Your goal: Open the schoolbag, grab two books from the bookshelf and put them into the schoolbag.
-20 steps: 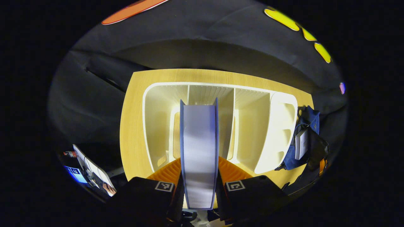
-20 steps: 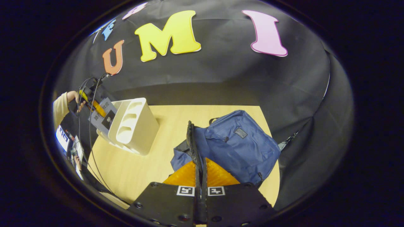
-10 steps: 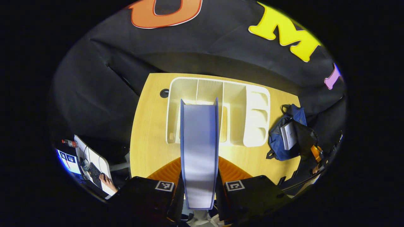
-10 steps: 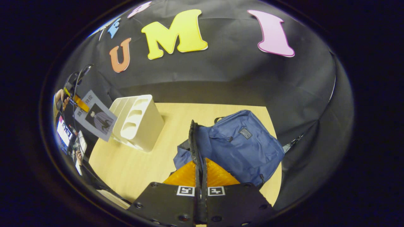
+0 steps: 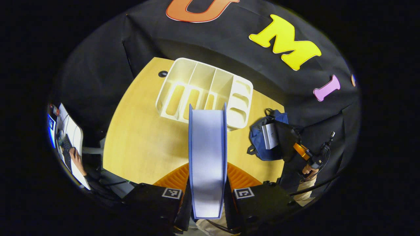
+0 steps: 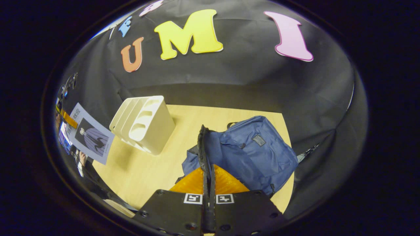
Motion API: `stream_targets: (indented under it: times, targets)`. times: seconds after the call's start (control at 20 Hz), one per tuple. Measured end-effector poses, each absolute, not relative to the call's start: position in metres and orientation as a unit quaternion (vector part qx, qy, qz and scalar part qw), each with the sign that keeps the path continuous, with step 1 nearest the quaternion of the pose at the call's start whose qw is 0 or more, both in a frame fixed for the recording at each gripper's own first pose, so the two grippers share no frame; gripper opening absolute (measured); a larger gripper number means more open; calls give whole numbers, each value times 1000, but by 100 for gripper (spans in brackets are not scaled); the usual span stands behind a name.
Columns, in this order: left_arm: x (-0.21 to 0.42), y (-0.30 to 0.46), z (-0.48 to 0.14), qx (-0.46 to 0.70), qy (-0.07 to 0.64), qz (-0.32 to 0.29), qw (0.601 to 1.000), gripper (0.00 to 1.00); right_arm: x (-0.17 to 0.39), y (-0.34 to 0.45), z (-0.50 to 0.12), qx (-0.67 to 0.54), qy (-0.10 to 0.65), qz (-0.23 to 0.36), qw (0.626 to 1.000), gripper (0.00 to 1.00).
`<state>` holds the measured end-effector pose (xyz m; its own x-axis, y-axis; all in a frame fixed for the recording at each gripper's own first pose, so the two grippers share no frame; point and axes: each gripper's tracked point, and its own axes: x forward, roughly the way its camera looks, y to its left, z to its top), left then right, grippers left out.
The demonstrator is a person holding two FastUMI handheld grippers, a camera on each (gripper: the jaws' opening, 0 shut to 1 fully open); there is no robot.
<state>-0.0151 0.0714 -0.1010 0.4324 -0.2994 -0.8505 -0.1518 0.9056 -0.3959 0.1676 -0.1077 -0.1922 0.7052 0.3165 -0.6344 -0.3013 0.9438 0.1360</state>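
Currently: left gripper [image 5: 207, 188] jaws clamped on second book [image 5: 207, 154], clear of bookshelf [image 5: 205, 93]; right gripper [image 6: 208, 183] jaws pinching schoolbag [image 6: 252, 152] rim, mouth held open for loading.

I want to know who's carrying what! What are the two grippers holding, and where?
Left gripper: the book, clamped across its covers. Right gripper: the schoolbag, by its opening's edge.

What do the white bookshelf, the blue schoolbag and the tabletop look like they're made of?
White bookshelf: looks like moulded plastic, smooth and slightly glossy, with rounded corners and one-piece dividers. Blue schoolbag: soft woven fabric, likely nylon or polyester; it creases and sags, matte. Light tabletop: wood-look surface with fine straight grain, probably laminate or veneer; I can't tell which.
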Motion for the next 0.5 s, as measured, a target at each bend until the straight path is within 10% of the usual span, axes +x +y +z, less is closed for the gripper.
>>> stream_targets:
  times: [0.5]
  targets:
    - [-5, -109, -162, -292, 530, -211, 768, 44, 165, -114, -187, -15, 355, 185, 916, 2]
